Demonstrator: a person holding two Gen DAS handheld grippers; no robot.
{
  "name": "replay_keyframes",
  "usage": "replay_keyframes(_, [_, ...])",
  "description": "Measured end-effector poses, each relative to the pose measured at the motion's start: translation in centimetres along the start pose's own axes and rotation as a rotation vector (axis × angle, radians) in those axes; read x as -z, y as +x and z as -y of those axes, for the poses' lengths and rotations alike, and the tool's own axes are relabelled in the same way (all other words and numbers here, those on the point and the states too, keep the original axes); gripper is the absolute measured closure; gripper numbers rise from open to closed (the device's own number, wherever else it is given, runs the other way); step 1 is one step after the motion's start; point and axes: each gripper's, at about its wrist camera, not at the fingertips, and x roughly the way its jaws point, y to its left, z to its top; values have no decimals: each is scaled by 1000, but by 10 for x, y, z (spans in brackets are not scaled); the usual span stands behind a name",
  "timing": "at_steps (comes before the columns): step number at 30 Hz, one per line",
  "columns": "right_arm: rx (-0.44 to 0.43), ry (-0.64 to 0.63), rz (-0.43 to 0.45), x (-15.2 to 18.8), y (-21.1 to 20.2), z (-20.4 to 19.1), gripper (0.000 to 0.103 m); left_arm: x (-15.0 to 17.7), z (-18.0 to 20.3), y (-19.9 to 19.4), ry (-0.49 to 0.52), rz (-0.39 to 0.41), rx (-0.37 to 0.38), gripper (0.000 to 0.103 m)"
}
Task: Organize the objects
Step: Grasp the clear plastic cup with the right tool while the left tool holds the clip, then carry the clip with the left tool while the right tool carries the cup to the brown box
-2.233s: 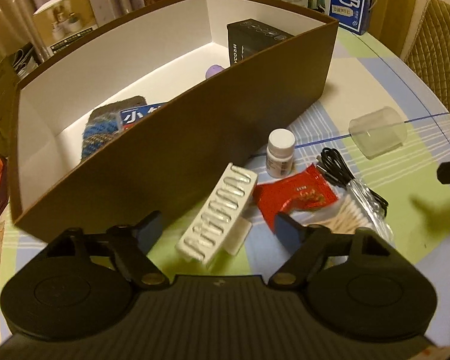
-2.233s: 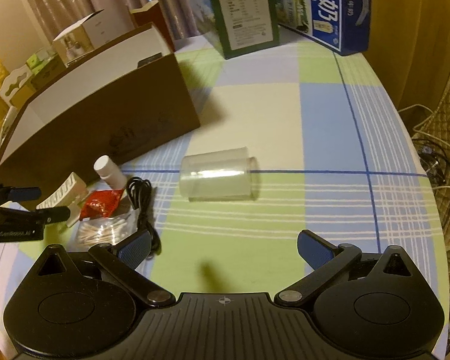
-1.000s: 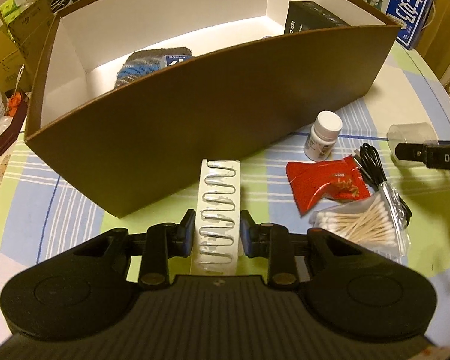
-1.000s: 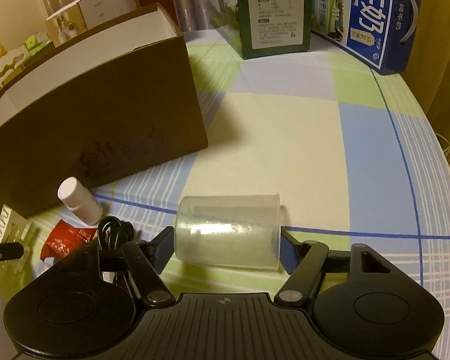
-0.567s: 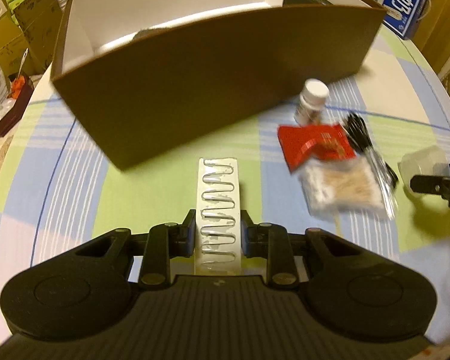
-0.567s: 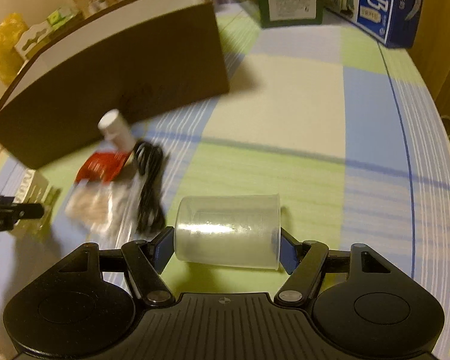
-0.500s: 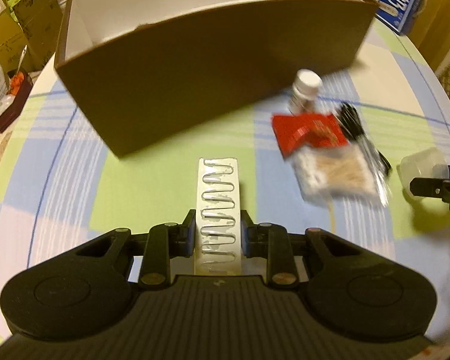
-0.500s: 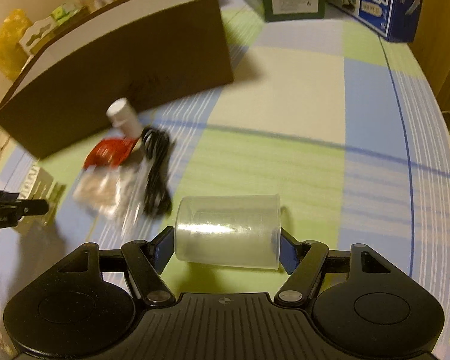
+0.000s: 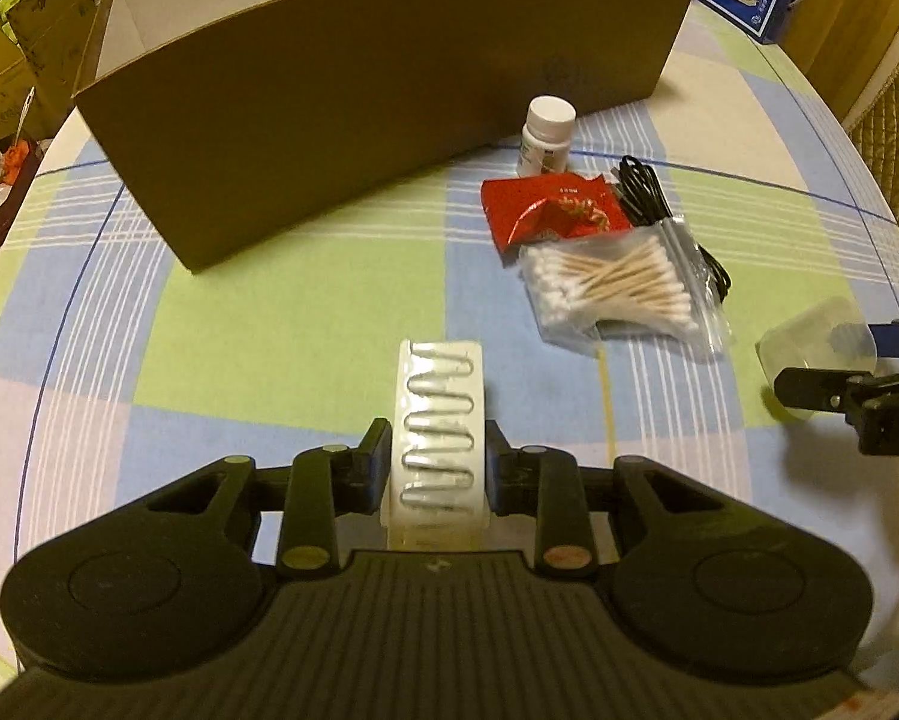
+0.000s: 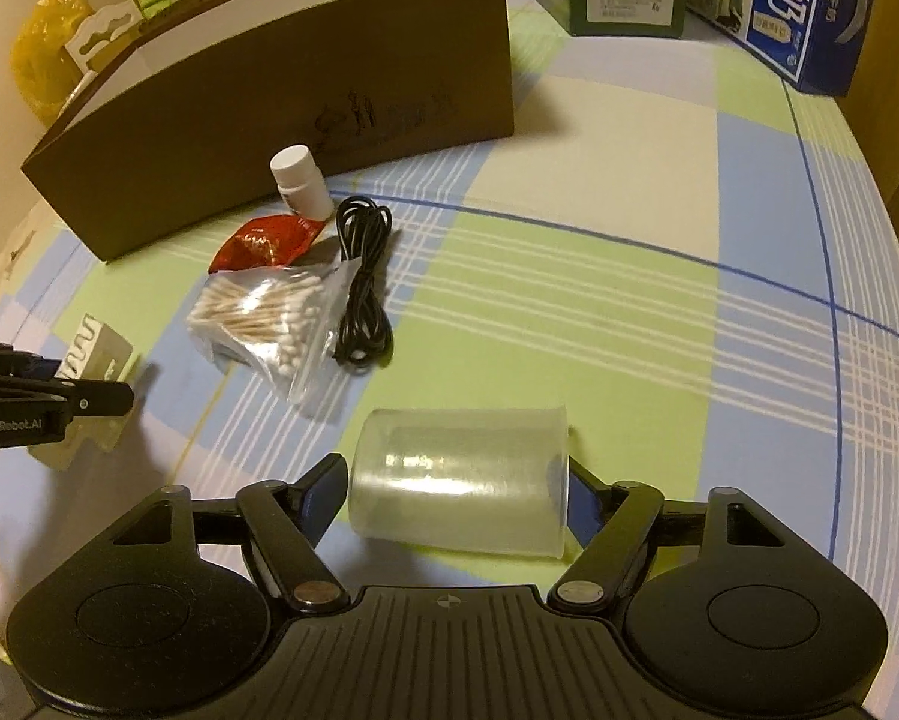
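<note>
Left gripper (image 9: 436,468): clamped on the white blister strip (image 9: 440,429), now lifted and pulled back from the brown box (image 9: 359,90).
Right gripper (image 10: 458,486): gripping the clear cup (image 10: 461,480) sideways, raised off the tablecloth (image 10: 629,312).
Meaning: both picks look done; carrying to the box comes next.
Left behind: pill bottle (image 9: 546,135), red packet (image 9: 548,210), cotton swabs (image 9: 611,291), black cable (image 10: 362,282).
Room: box wall stands tall ahead; both loads must clear its rim.

Left tongs (image 9: 438,471) clamped narrow, right tongs (image 10: 458,495) clamped wider, both held abv table.
</note>
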Motion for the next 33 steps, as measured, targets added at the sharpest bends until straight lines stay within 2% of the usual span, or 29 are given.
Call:
replay_keyframes(7, [32,-37,14,-1,4,-3,34,1,1,-1,6,7,-1,79])
replay_keyframes(19, [32,-34,14,0,4,-3,34,0,1,1,6,3,-4,79])
replay_keyframes(33, [-10,-16,41,-12,-6,-9,34,-5,-3,-13,0,24,5,79])
